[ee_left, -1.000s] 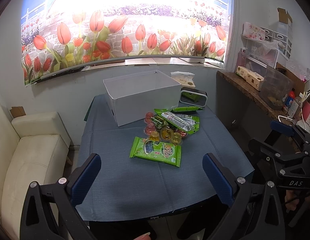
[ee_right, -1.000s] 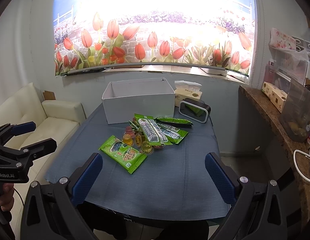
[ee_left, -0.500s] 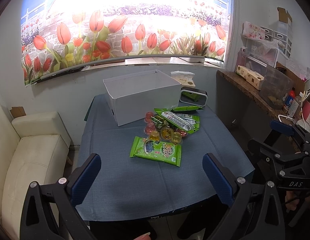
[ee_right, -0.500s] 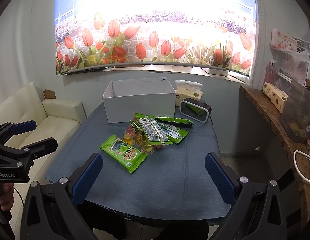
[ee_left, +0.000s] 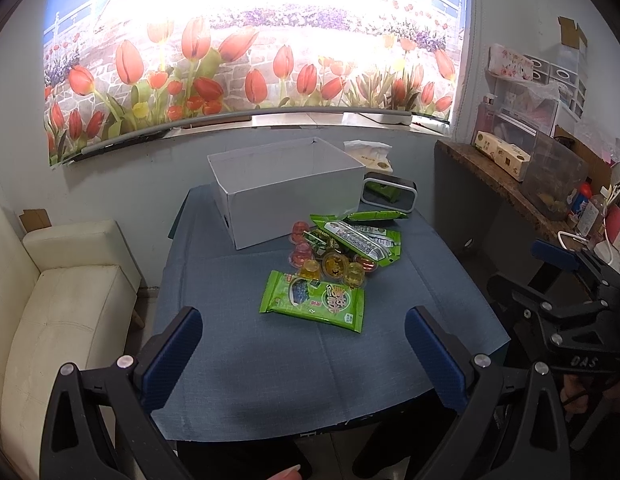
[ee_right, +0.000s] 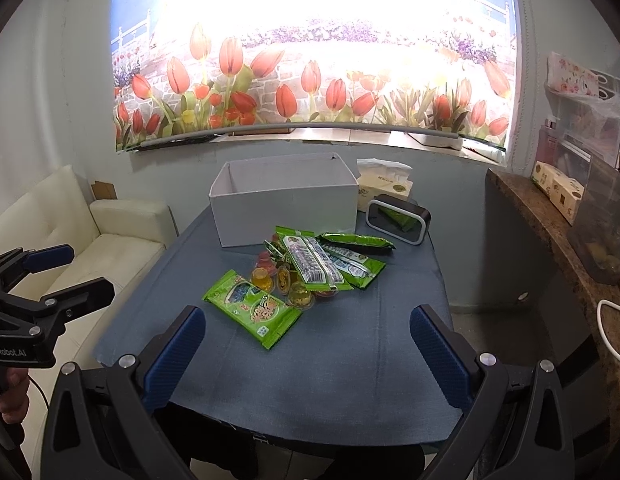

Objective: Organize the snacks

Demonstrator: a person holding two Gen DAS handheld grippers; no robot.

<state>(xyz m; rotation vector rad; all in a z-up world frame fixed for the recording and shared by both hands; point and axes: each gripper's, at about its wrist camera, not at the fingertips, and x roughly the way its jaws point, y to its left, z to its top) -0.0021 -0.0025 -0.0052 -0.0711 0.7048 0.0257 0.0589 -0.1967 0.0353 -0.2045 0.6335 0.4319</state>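
Note:
A pile of snacks lies mid-table: a large green packet nearest me, several jelly cups behind it, and more green packets stacked at the back. An open white box stands beyond them; what it holds is hidden. My left gripper hangs open above the table's near edge, nothing between its fingers. My right gripper is likewise open and short of the pile. Each gripper also shows at the other view's side.
A blue cloth covers the table. A black clock and a tissue box sit right of the box. A white sofa is on the left, a cluttered counter on the right.

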